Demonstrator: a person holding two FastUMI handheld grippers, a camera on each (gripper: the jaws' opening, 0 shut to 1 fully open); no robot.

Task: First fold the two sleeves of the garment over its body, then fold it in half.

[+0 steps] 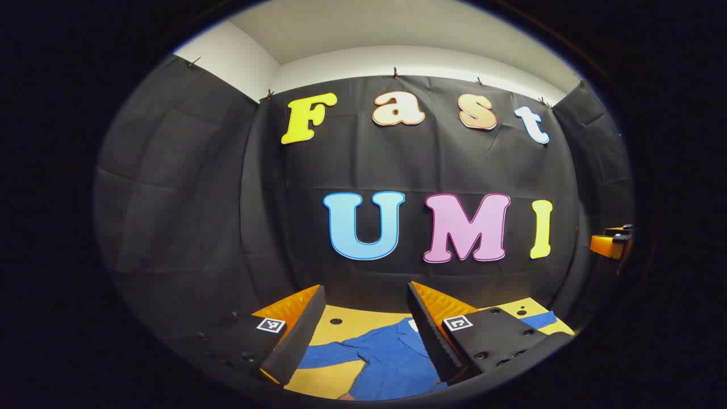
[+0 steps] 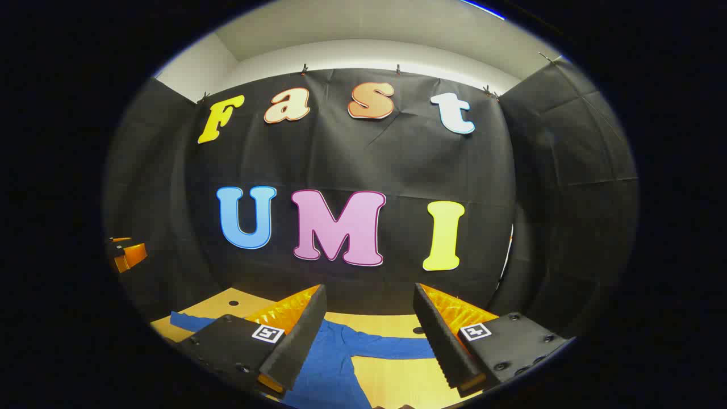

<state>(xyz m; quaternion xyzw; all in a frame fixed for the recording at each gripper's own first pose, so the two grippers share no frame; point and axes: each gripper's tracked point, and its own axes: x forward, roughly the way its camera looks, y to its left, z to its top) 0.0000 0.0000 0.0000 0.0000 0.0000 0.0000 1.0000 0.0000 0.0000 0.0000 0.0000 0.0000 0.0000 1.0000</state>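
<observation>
I hold my left gripper [image 1: 366,332] above the desk with its two fingers spread wide apart and nothing between them. Below it, in the left gripper view, the blue long-sleeved cloth garment [image 1: 386,363] lies flat on the light wooden desk [image 1: 349,321], with one sleeve stretched out toward the left and the other reaching toward the right edge behind my right finger. My right gripper [image 2: 369,335] also stands wide open and holds nothing. In the right gripper view the same garment [image 2: 335,363] lies under and between the fingers, with one sleeve running to the right across the desk [image 2: 397,380] and the other toward the far left corner. Neither gripper touches the cloth. Behind the desk hangs the black cloth wall [image 1: 182,199] of the booth, and above it I see a white wall and ceiling [image 1: 397,28].
</observation>
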